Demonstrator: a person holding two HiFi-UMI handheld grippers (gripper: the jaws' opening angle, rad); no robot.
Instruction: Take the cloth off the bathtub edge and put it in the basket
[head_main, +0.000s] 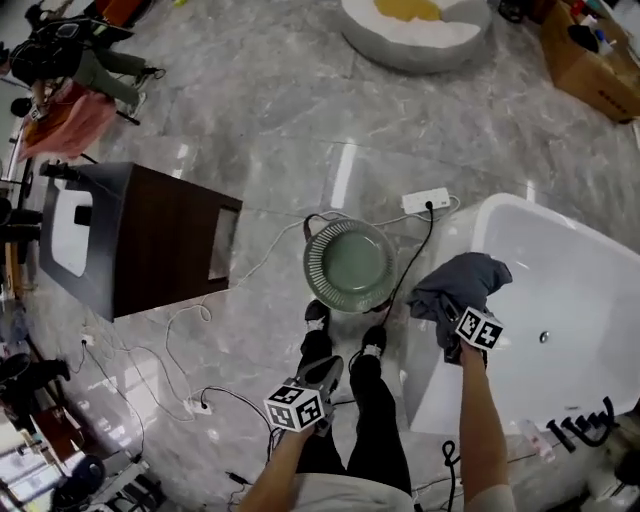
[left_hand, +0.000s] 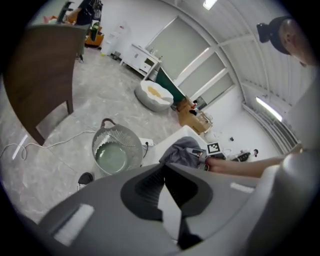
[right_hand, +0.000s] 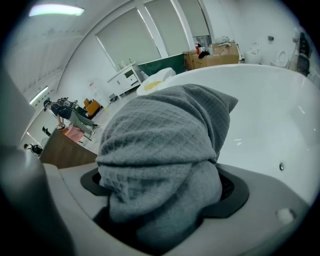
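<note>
A grey waffle-weave cloth (head_main: 462, 283) lies bunched on the near rim of the white bathtub (head_main: 570, 290). My right gripper (head_main: 449, 321) is pushed into it from below. In the right gripper view the cloth (right_hand: 165, 130) fills the space between the wide-standing jaws of the right gripper (right_hand: 165, 195), and I see no pads pressing on it. The round slatted basket (head_main: 312, 268) stands on the floor left of the tub, with nothing in it. My left gripper (head_main: 325, 373) hangs low over the person's legs, shut and holding nothing. Its own view shows the basket (left_hand: 100, 145) and the cloth (left_hand: 179, 151) ahead.
A dark wooden cabinet (head_main: 150, 240) stands to the left. A white power strip (head_main: 426, 201) and cables lie on the marble floor around the basket. The person's shoes (head_main: 345, 340) are just below the basket. A round white cushion (head_main: 415, 30) and a cardboard box (head_main: 590, 60) sit far off.
</note>
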